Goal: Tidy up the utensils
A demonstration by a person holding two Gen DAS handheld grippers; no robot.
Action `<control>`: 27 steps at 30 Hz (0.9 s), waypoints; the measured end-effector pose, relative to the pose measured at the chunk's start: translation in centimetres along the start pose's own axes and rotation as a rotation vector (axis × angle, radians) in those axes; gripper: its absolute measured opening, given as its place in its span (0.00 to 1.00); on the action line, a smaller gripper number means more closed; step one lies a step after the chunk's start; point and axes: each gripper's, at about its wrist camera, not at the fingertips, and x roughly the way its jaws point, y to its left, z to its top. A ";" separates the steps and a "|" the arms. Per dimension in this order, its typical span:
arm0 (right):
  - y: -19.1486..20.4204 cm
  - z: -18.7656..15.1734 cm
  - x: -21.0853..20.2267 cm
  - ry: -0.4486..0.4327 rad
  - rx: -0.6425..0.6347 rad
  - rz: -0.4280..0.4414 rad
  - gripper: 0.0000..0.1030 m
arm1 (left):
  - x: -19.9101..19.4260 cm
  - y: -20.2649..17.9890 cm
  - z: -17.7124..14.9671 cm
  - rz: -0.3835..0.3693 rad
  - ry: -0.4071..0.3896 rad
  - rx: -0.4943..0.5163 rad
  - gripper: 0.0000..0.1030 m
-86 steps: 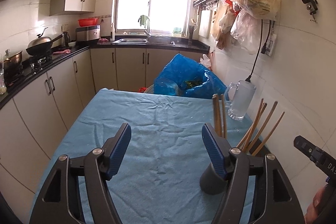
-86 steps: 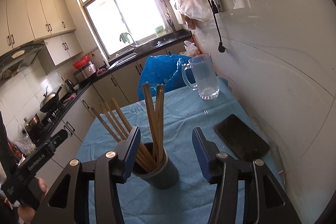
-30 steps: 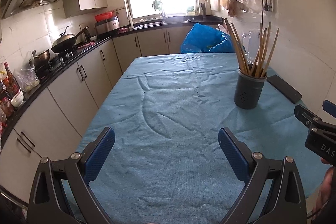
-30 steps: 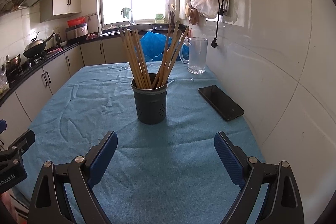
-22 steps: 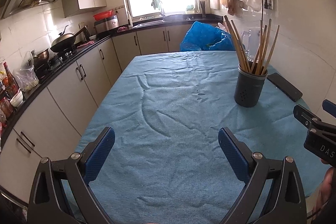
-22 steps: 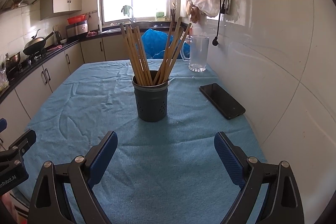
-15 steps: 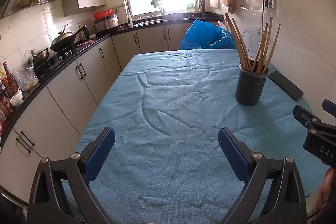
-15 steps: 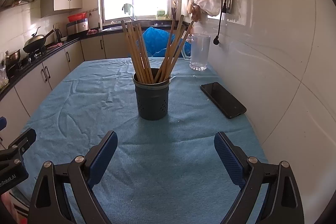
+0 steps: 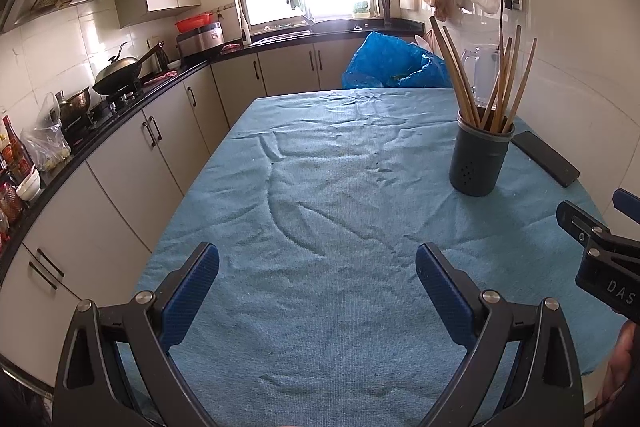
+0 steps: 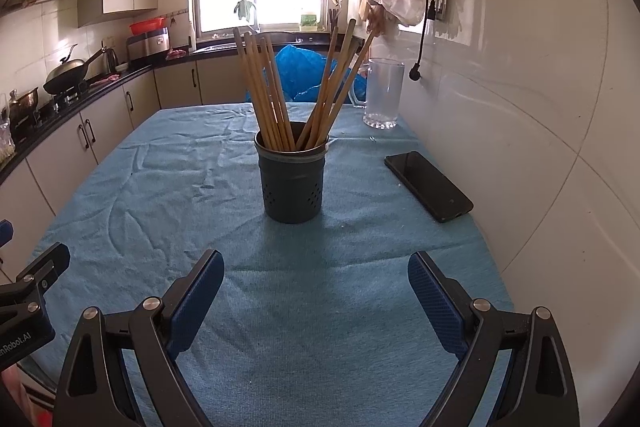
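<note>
A dark grey perforated holder (image 10: 291, 179) stands upright on the blue tablecloth (image 10: 168, 187), with several wooden chopsticks (image 10: 264, 91) fanned out of its top. In the left wrist view the same holder (image 9: 480, 161) sits at the right with its chopsticks (image 9: 500, 83). My right gripper (image 10: 316, 297) hangs open near the table's front edge, well short of the holder, nothing between its fingers. My left gripper (image 9: 318, 285) is open too, over bare cloth to the left of the holder. The right gripper's body (image 9: 600, 255) shows at the left view's right edge.
A black phone (image 10: 428, 185) lies on the cloth right of the holder, close to the tiled wall. A glass mug (image 10: 382, 93) stands at the far right corner. A blue plastic bag (image 9: 392, 63) sits beyond the table's far end. Kitchen counters (image 9: 100, 115) run along the left.
Both grippers have pulled back from the holder toward the table's front edge and opened wider. Over the last second both views barely shift.
</note>
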 end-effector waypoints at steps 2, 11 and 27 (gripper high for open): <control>0.1 -0.1 0.1 0.002 -0.002 0.000 0.93 | 0.1 0.0 -0.1 0.001 0.000 0.000 0.95; 0.5 -0.5 0.7 0.021 -0.012 0.005 0.93 | 0.7 0.3 -0.4 -0.002 0.016 -0.005 0.95; 1.3 -1.2 2.0 0.066 -0.032 0.001 0.93 | 2.1 0.8 -1.1 -0.016 0.054 -0.011 0.95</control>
